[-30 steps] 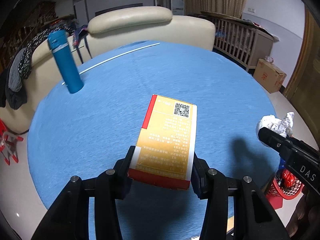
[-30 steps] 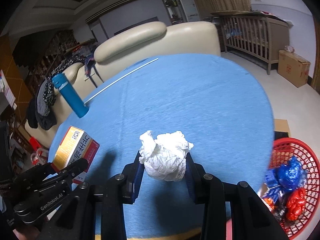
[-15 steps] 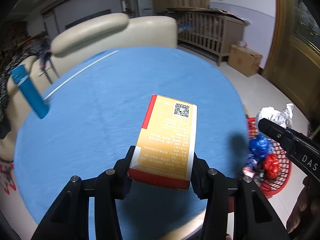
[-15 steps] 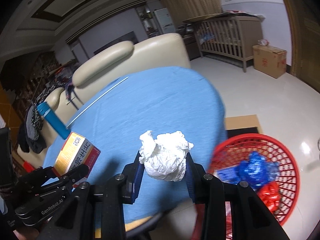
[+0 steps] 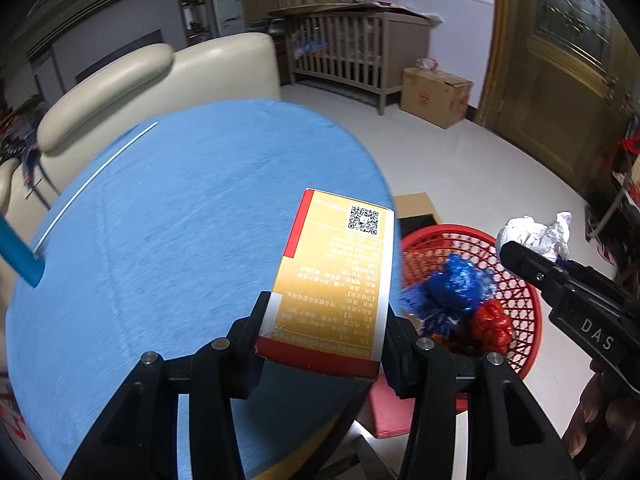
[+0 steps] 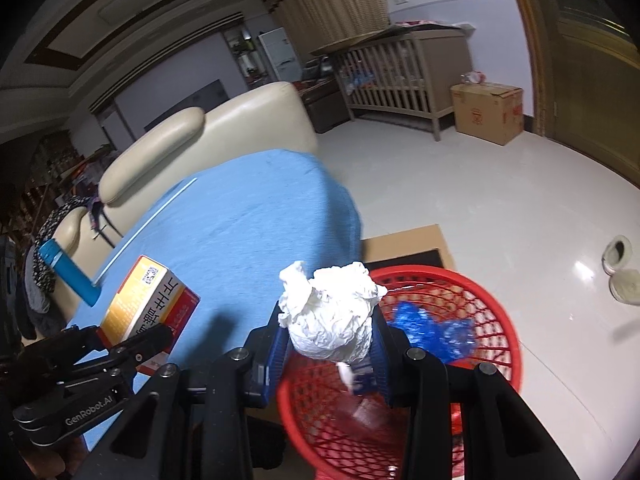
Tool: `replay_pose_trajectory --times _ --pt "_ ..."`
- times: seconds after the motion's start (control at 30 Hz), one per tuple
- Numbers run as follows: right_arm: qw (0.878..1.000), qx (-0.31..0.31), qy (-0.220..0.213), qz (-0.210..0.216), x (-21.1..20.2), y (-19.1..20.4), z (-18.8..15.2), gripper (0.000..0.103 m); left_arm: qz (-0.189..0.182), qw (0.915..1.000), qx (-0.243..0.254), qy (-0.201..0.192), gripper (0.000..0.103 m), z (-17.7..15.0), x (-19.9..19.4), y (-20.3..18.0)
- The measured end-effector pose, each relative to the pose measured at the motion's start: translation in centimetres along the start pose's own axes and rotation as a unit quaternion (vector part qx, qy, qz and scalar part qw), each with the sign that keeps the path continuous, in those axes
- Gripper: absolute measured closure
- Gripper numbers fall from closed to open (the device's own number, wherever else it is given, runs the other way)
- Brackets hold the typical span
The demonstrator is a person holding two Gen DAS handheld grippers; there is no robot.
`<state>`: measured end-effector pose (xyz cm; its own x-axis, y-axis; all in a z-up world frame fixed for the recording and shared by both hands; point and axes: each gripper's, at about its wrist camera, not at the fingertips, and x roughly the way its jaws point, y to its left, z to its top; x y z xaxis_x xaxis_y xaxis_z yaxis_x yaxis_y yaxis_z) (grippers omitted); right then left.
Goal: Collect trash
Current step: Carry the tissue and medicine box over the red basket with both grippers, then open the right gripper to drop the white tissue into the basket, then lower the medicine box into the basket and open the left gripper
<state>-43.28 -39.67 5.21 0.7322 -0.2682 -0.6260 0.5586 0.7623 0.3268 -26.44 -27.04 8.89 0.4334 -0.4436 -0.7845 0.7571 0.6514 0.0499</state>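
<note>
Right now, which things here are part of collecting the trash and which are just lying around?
Part of the job:
yellow carton, in the left gripper
crumpled paper, in the right gripper
red basket

Lying about:
blue bottle
cardboard box

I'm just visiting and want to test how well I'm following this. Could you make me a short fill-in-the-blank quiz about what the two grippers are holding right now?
1. The left gripper is clamped on a yellow and red ____.
2. The right gripper holds a crumpled white paper ball above a ____ mesh basket.
3. The cloth on the round table is ____.
4. Near the table's far edge stands a blue ____.

Missing words: box; red; blue; bottle
</note>
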Motion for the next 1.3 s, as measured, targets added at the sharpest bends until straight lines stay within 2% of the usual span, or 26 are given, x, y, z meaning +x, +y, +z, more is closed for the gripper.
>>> replay_pose_trajectory --times 0.57,1.0,1.1,1.2,1.3 --pt "0.998 0.050 0.010 -0.045 -0.1 -7.1 -0.3 0.063 -0.029 0.9983 0.048 0.017 0.053 1.0 1.6 -5.3" --pt "0.995 0.059 0.051 -0.058 2.5 -9.0 -1.8 0.063 -0.039 0.9967 0.064 0.031 0.053 0.8 2.7 -7.4" --pt "0.995 0.062 0.060 -0.059 2.9 -9.2 -2.1 0.060 -0.040 0.9965 0.066 0.033 0.053 0.9 3.0 -7.8" --pt "0.993 0.072 0.070 -0.060 3.4 -9.6 -2.2 0.034 -0.042 0.9962 0.068 0.036 0.053 0.8 3.2 -8.0" --pt "0.993 0.077 0.068 -0.059 3.2 -9.8 -2.1 0.034 -0.042 0.9959 0.070 0.039 0.053 0.8 3.3 -8.3"
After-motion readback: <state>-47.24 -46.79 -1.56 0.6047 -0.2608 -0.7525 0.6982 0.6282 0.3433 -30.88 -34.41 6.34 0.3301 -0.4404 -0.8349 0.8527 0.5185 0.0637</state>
